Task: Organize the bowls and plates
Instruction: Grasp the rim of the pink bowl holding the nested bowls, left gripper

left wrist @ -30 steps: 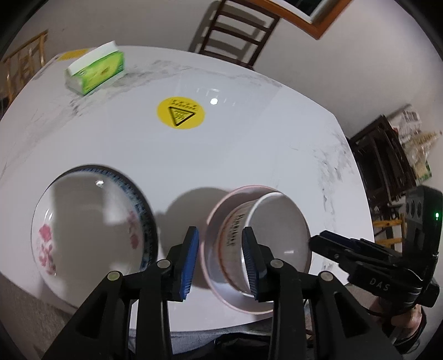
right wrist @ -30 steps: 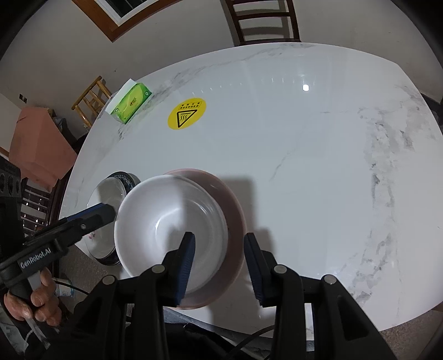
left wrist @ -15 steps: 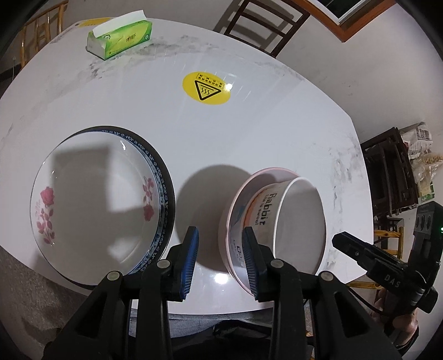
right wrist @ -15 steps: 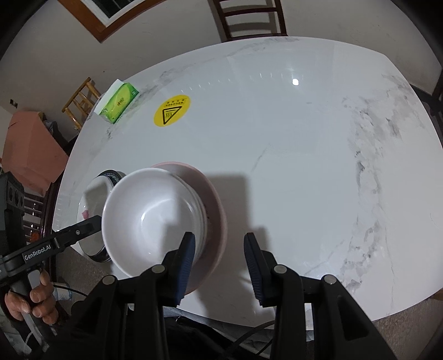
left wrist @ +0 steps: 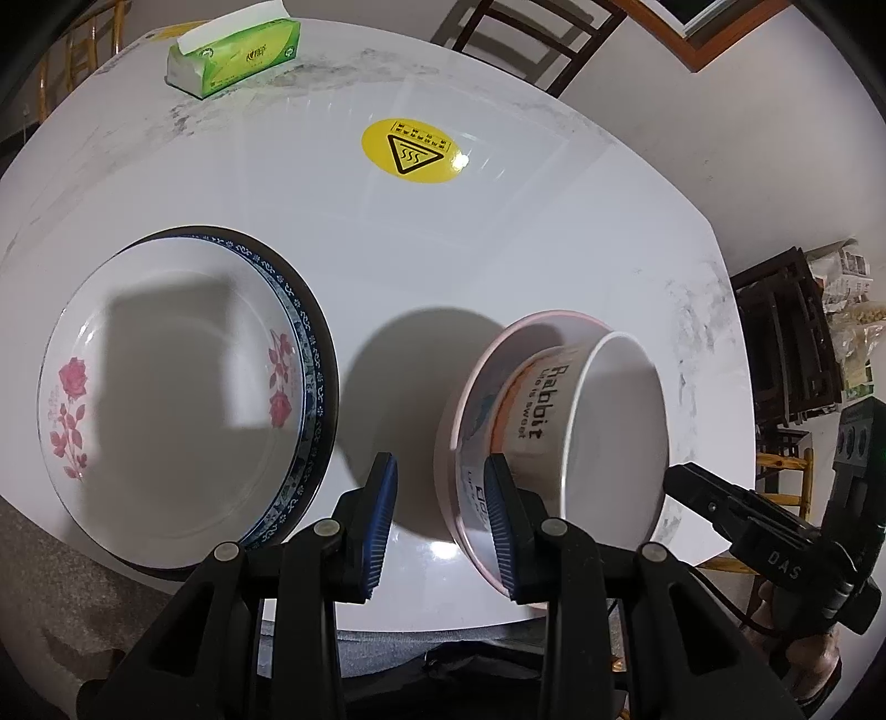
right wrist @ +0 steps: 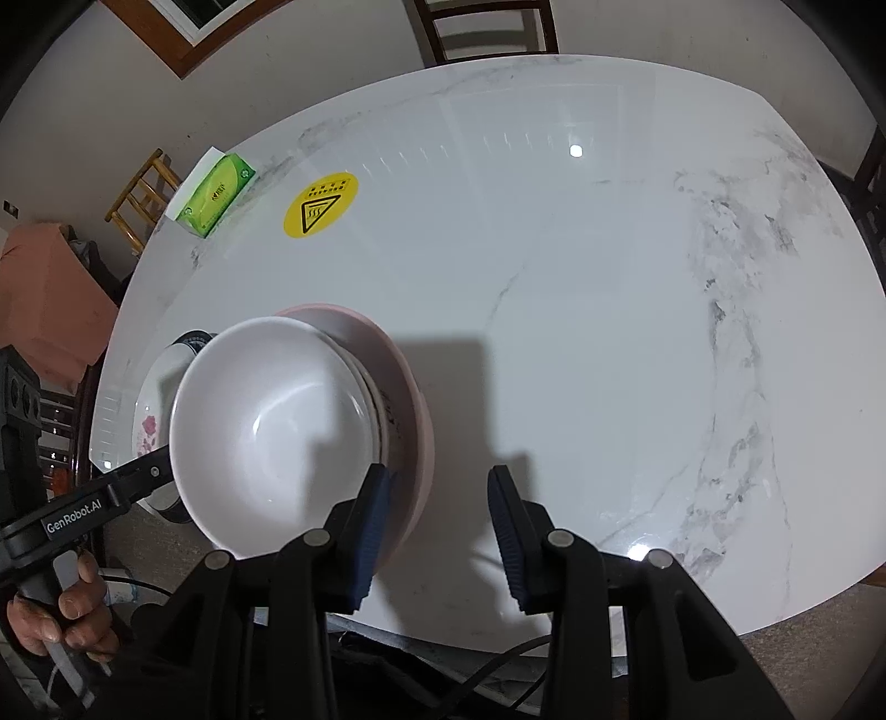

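Both tools have drawn back from the white bowl (right wrist: 277,421), nested in the pink bowl (right wrist: 412,421) near the marble tabletop (right wrist: 581,310)'s lower-left edge. The left tool (left wrist: 437,518) and right tool (right wrist: 440,526) are spread, empty. The rose plate (left wrist: 166,387) sits left; bare marble fills the right.

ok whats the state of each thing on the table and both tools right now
white bowl: upright, nested in the pink bowl
pink bowl: on the table, white bowl inside
rose plate: stacked on a blue-rimmed plate
tissue pack: open, tissue sticking out
left tool: open, empty
right tool: open, empty
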Available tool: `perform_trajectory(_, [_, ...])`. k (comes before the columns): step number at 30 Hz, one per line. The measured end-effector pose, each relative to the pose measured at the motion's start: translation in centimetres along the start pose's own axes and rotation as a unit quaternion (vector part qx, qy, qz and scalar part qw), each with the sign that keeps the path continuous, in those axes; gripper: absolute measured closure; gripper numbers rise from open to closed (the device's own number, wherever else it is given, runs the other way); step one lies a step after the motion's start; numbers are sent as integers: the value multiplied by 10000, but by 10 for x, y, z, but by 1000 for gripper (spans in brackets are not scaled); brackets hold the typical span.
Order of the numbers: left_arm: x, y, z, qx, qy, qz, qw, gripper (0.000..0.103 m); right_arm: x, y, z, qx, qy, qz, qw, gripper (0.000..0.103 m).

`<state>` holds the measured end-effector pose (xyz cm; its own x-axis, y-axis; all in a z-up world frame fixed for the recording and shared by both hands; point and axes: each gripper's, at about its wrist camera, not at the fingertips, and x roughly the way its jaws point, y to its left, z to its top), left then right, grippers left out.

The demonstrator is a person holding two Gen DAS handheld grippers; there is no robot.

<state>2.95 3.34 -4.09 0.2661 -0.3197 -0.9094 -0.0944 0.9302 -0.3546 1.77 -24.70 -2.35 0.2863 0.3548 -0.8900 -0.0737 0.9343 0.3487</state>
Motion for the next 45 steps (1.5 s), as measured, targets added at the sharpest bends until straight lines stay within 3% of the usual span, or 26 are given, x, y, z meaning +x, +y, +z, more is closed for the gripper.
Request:
perform_trajectory(25, [26, 2, 1, 2, 155, 137, 9998, 81, 21, 8, 4, -176, 123, -501, 9985, 66])
perform_trajectory(34, [26, 2, -1, 19, 54, 113, 9999, 81, 23, 1, 6, -48, 167, -318, 9993, 66])
perform_trajectory(45, [26, 6, 1, -128, 17, -13, 9999, 82, 21, 5, 5, 13, 203, -527, 9984, 66])
